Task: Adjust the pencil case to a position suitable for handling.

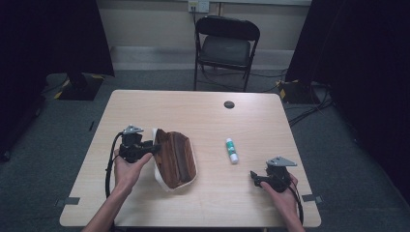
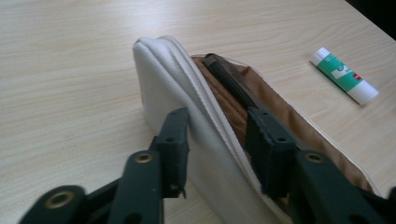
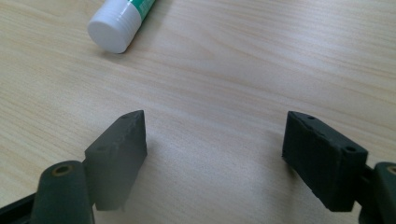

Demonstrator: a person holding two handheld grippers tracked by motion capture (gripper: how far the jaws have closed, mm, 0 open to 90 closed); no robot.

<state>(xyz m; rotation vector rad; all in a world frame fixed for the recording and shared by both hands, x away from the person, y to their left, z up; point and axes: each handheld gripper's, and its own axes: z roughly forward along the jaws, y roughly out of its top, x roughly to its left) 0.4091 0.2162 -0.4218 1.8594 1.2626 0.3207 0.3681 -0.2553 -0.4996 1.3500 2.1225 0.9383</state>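
Note:
A pouch [image 1: 176,157], white outside and brown inside, lies unzipped on the table's left half, its mouth facing up. My left gripper [image 1: 153,147] comes in from the pouch's left. In the left gripper view its jaws [image 2: 217,116] straddle the raised white side wall [image 2: 163,79], one pad outside on the white fabric, the other inside on the brown lining. The fabric fills the gap between them. A white and green glue stick [image 1: 232,150] [image 2: 345,74] lies to the pouch's right. My right gripper [image 1: 254,176] [image 3: 215,126] rests open near the front right, and the glue stick's cap [image 3: 119,18] lies beyond its jaws.
The wooden table [image 1: 193,106] has a small dark round disc [image 1: 229,104] near its far edge. A black folding chair [image 1: 226,46] stands behind the table. Dark curtains hang at both sides.

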